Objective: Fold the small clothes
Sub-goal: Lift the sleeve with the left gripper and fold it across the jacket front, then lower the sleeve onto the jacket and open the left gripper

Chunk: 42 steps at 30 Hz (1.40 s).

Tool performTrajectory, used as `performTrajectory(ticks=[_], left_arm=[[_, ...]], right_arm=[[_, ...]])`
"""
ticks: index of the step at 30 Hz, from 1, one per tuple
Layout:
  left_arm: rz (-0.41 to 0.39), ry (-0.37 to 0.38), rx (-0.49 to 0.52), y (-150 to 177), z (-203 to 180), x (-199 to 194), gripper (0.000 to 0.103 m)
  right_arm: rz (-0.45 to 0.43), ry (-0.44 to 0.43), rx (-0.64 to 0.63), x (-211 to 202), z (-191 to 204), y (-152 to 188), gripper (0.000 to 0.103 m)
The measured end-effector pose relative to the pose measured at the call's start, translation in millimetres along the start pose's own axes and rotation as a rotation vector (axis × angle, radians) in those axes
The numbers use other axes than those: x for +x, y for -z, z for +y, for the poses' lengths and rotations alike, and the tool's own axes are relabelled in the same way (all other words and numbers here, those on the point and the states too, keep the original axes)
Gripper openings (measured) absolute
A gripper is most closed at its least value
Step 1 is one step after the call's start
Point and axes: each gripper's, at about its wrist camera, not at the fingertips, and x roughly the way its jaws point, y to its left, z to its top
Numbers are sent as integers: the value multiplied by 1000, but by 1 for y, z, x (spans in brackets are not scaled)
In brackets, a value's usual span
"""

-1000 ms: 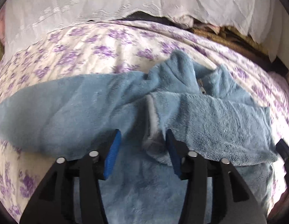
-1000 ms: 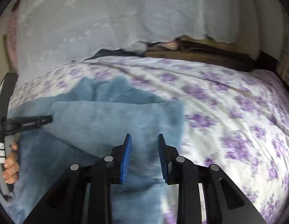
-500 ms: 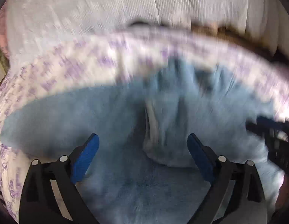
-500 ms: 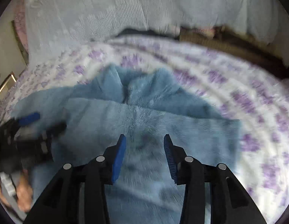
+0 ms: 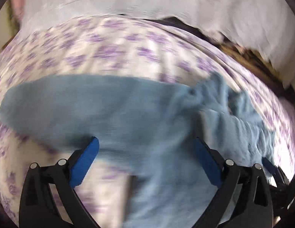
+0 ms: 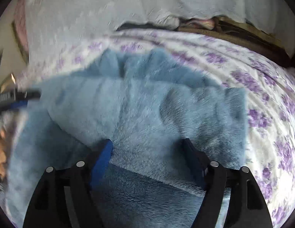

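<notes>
A fluffy light-blue fleece garment (image 5: 128, 114) lies spread on the bed, one sleeve stretched out to the left and its right part folded over the body (image 6: 166, 114). My left gripper (image 5: 145, 152) is wide open and empty, hovering over the left sleeve area; the view is blurred. My right gripper (image 6: 147, 152) is open and empty, just above the folded-over panel. The left gripper's tip (image 6: 18, 96) shows at the left edge of the right wrist view.
The bed has a white sheet with purple flowers (image 6: 271, 114). A white lace cloth (image 6: 128, 3) hangs behind the bed, with dark and brown items (image 6: 233, 30) below its edge. The person's hand (image 6: 1, 152) shows at the left edge.
Both grippers have opened wide and let go of the garment. The left gripper has swung left toward the stretched-out sleeve. The right gripper has moved left over the folded panel.
</notes>
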Motion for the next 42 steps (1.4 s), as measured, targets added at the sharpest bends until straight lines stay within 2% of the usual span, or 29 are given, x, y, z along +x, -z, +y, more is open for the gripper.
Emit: performTrajectory(ticks=[1, 3, 5, 7, 10, 14, 16, 19, 20, 21, 22, 24, 25, 28, 31, 34, 38, 42], left_arm=[[0, 3, -34, -1, 17, -3, 97], [-8, -5, -125, 0, 64, -13, 97], [-18, -15, -218, 2, 108, -21, 97], [-25, -4, -344, 3, 154, -23, 97], [-26, 48, -530, 4, 213, -16, 97], [-37, 110, -616, 5, 241, -8, 97], [-56, 108, -609, 1, 239, -8, 97], [-66, 104, -582, -8, 232, -1, 95], [-70, 88, -569, -11, 229, 1, 89], [-74, 78, -557, -13, 227, 2, 73], [-76, 71, -544, -14, 225, 3, 64], [-68, 64, -509, -18, 222, 6, 25], [-66, 63, -503, -18, 222, 6, 20], [-85, 42, -462, -19, 213, -1, 13], [-124, 9, -401, -21, 199, -15, 11], [-161, -13, -319, -22, 175, -30, 11], [-168, -26, -237, -22, 146, -37, 11], [-162, -5, -187, -23, 119, -41, 11]], right_arm=[[-69, 31, 32, -15, -7, 2, 75], [-146, 60, 69, -33, -16, 5, 75], [-204, 46, 110, -53, -29, 11, 75], [-258, 73, 167, -68, -45, 22, 75], [-286, 99, 284, -85, -78, 43, 75], [-266, 152, 381, -90, -115, 62, 75], [-227, 165, 407, -85, -127, 74, 75], [-166, 115, 460, -72, -136, 77, 75], [-157, 115, 458, -70, -135, 78, 75], [-154, 122, 448, -69, -133, 79, 75], [-153, 126, 432, -69, -129, 79, 75], [-165, 117, 411, -71, -122, 79, 75], [-184, 101, 387, -74, -115, 78, 75], [-212, 55, 287, -82, -87, 76, 75], [-207, 3, 158, -84, -54, 76, 75], [-186, 21, 70, -80, -34, 78, 76], [-156, 7, 107, -76, -40, 77, 76], [-126, -22, 187, -71, -55, 77, 76]])
